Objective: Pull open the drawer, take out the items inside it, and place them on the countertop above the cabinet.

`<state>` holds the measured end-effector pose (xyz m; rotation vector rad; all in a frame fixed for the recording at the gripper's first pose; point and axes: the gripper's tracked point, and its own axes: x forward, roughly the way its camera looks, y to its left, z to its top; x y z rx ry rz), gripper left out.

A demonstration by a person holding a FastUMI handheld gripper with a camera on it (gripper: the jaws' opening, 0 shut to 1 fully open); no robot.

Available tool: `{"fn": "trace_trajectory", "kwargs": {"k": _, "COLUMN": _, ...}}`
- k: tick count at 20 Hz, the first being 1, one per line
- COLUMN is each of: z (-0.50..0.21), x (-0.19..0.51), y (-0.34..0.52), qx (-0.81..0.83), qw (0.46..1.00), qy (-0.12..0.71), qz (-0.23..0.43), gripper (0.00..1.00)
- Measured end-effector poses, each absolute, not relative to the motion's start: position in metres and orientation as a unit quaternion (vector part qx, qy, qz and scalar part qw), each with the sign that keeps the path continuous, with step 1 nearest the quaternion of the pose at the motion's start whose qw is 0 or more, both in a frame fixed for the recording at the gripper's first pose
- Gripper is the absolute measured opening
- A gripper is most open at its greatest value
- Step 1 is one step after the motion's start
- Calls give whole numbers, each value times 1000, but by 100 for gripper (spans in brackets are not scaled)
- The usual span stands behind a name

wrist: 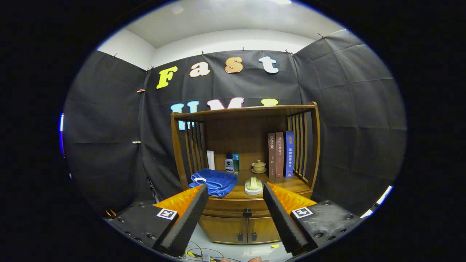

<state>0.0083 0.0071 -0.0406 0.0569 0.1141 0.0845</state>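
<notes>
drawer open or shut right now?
Shut. The drawer front sits flush with the cabinet, knob untouched between the open gripper fingers.

Three upright hardcover books [279, 154] stand together on the wooden cabinet's countertop [287, 185]. There are two small plastic bottles [232, 163]. One folded blue towel [213, 182].

drawer [247, 208] shut, contents hidden | towel [213, 182] corner behind a finger [189, 214]

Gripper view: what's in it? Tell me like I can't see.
A wooden cabinet stands ahead with its drawer shut, and the open gripper has its jaws spread either side of it. On the countertop lie a blue towel, a brush, bottles and books.
</notes>
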Motion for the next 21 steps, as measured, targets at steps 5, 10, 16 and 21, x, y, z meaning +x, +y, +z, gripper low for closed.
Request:
{"fn": "trace_trajectory", "kwargs": {"k": 5, "z": -38, "x": 7, "y": 11, "qx": 27, "qw": 997, "qy": 53, "qz": 45, "gripper": 98}}
{"fn": "trace_trajectory", "kwargs": {"k": 10, "z": -41, "x": 7, "y": 11, "qx": 24, "qw": 997, "qy": 55, "qz": 45, "gripper": 98}}
{"fn": "trace_trajectory", "kwargs": {"k": 16, "z": -42, "x": 8, "y": 12, "qx": 18, "qw": 997, "qy": 54, "qz": 42, "gripper": 98}}
{"fn": "trace_trajectory", "kwargs": {"k": 21, "z": -45, "x": 8, "y": 11, "qx": 15, "qw": 998, "qy": 55, "qz": 41, "gripper": 98}}
